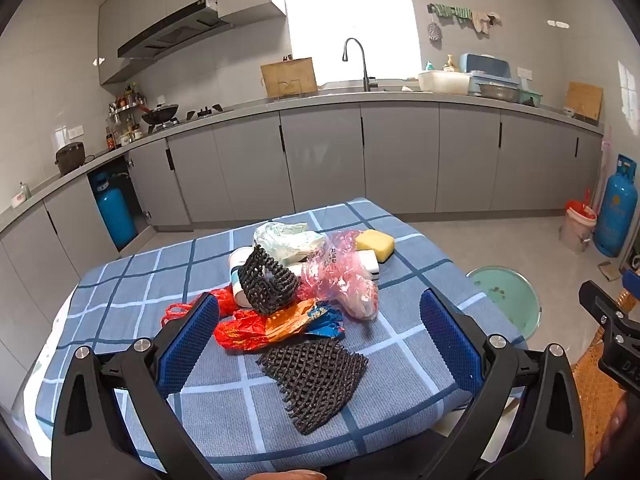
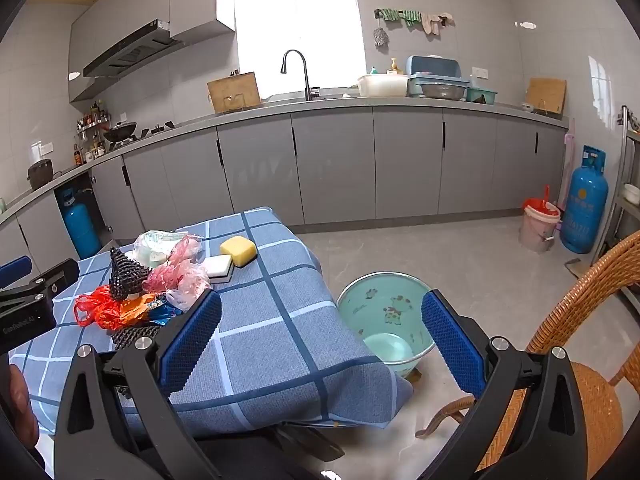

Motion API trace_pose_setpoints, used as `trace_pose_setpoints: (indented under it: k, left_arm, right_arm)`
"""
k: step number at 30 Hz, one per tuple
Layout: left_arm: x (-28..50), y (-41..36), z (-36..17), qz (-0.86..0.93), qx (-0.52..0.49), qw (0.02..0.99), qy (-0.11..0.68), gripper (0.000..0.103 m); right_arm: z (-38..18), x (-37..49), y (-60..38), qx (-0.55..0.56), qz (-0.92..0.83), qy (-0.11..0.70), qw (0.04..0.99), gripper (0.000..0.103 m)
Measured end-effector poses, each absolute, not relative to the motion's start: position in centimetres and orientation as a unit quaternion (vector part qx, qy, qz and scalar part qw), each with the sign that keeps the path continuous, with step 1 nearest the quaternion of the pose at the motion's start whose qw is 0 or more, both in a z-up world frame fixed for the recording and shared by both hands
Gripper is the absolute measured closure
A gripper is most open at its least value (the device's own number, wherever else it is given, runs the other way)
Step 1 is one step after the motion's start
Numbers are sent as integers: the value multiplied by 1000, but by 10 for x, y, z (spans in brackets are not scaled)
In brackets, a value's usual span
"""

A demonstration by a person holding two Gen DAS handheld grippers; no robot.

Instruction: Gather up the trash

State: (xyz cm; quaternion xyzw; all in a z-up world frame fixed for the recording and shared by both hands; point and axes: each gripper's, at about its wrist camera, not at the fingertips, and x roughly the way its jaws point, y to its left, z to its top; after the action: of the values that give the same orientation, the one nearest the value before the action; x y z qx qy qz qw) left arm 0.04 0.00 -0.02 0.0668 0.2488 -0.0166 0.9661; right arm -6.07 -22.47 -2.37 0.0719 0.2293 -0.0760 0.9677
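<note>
A heap of trash lies on the blue checked tablecloth (image 1: 168, 280): a flat black foam net (image 1: 316, 380) nearest me, a second black net (image 1: 266, 280) on a white cup, red and orange plastic bags (image 1: 256, 326), a pink bag (image 1: 348, 280), a white-green bag (image 1: 288, 240). A mint green basin (image 2: 384, 312) stands on the floor right of the table. My left gripper (image 1: 320, 332) is open above the flat net. My right gripper (image 2: 320, 328) is open and empty over the table's right edge, beside the basin.
A yellow sponge (image 1: 375, 244) and a white sponge (image 1: 370, 264) lie at the heap's far side. A wicker chair (image 2: 592, 320) stands at right. A pink bucket (image 2: 538, 226) and a blue gas cylinder (image 2: 584, 204) stand by the far cabinets.
</note>
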Motion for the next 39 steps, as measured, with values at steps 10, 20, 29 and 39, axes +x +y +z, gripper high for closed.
trace_pose_setpoints:
  k: [10,20,29,39]
  left_arm:
    - [0,0,0,-17,67,966,248,4]
    - [1,1,0,-10,66,968,244,4]
    - [0,2,1,-6,64,968,242,4]
    - [0,3,2,-7,63,968,241,4]
  right_arm:
    - [-25,-60,-225,75,-73,233,967,4]
    - [-30,-60,-223,76,-71,234,967,4]
    - [-30,-59,-223,76,-71,234,967,4]
    - [-30,-59,-222,76,-71,235,966,4]
